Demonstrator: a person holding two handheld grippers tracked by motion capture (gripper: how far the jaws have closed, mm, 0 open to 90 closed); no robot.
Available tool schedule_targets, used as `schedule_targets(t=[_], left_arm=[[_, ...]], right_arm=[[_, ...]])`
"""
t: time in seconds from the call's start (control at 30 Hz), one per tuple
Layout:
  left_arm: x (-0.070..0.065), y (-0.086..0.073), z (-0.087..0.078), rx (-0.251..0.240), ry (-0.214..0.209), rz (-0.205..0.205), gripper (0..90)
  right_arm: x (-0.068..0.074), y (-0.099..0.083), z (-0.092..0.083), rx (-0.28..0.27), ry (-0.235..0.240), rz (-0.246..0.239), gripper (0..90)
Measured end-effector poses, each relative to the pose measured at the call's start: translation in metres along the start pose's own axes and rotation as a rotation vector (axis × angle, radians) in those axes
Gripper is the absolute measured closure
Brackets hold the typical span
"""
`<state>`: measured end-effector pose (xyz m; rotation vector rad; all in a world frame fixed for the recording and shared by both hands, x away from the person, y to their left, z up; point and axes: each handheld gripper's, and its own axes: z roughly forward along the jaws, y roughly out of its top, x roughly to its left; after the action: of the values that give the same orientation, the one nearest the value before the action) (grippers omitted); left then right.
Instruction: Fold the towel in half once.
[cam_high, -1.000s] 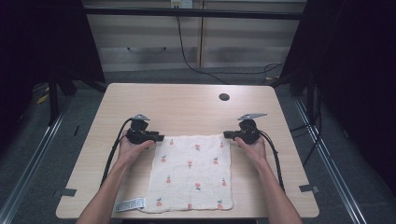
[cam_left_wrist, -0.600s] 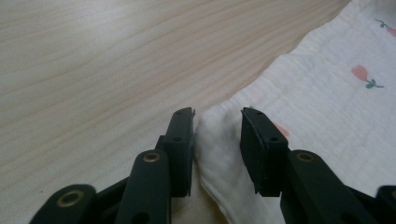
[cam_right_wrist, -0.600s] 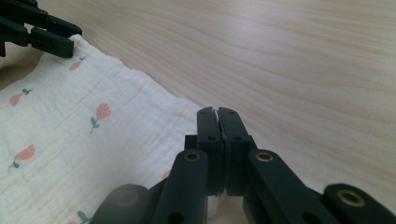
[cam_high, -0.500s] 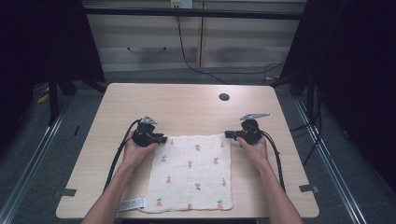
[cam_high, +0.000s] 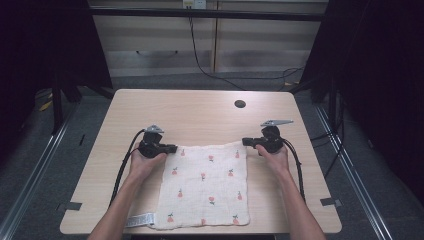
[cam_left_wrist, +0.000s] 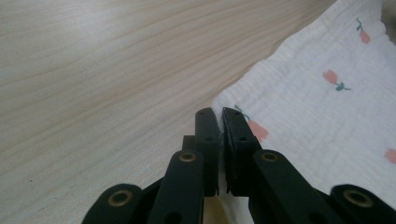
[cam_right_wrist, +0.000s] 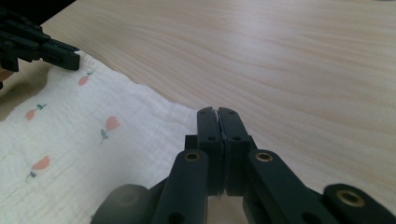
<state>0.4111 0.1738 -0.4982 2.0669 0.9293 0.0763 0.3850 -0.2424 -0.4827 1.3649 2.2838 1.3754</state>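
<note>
**Both grippers clamped on the far corners of a printed cloth**

The white cloth (cam_high: 206, 186), dotted with small pink flowers, lies flat on the near half of the light wood table (cam_high: 200, 112), its near edge at the table's front edge. The left gripper (cam_high: 171, 148) has its jaws pressed together on the cloth's far left corner; the right gripper (cam_high: 246, 141) is likewise closed on the far right corner. A white tag (cam_high: 140, 220) pokes out at the cloth's near left corner; its writing is too small to read. Beyond the cloth, a dark round hole (cam_high: 240, 104) sits in the tabletop. Past the table stand pale cabinets (cam_high: 210, 45) with a black cable (cam_high: 200, 60) hanging in front. The room to either side is too dark to make out.
</note>
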Motion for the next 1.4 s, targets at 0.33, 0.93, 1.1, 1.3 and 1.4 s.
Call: schedule_targets(t=[0.33, 0.93, 1.1, 1.3, 1.4], left_arm=[[-0.002, 0.009, -0.025, -0.076, -0.01, -0.003, 85.8], [-0.012, 0.035, -0.056, -0.172, -0.015, 0.025, 85.8], [-0.011, 0.043, -0.062, -0.198, -0.021, 0.025, 85.7], [-0.011, 0.051, -0.069, -0.212, -0.014, 0.03, 85.7], [-0.015, 0.058, -0.072, -0.225, -0.018, 0.046, 85.7]], right_arm=[[0.011, 0.018, -0.01, -0.037, 0.016, -0.045, 88.5], [0.022, 0.051, -0.034, -0.132, 0.04, -0.074, 88.7], [0.024, 0.058, -0.042, -0.147, 0.04, -0.084, 88.7], [0.025, 0.064, -0.051, -0.171, 0.034, -0.093, 88.7], [0.027, 0.068, -0.056, -0.18, 0.034, -0.103, 88.7]])
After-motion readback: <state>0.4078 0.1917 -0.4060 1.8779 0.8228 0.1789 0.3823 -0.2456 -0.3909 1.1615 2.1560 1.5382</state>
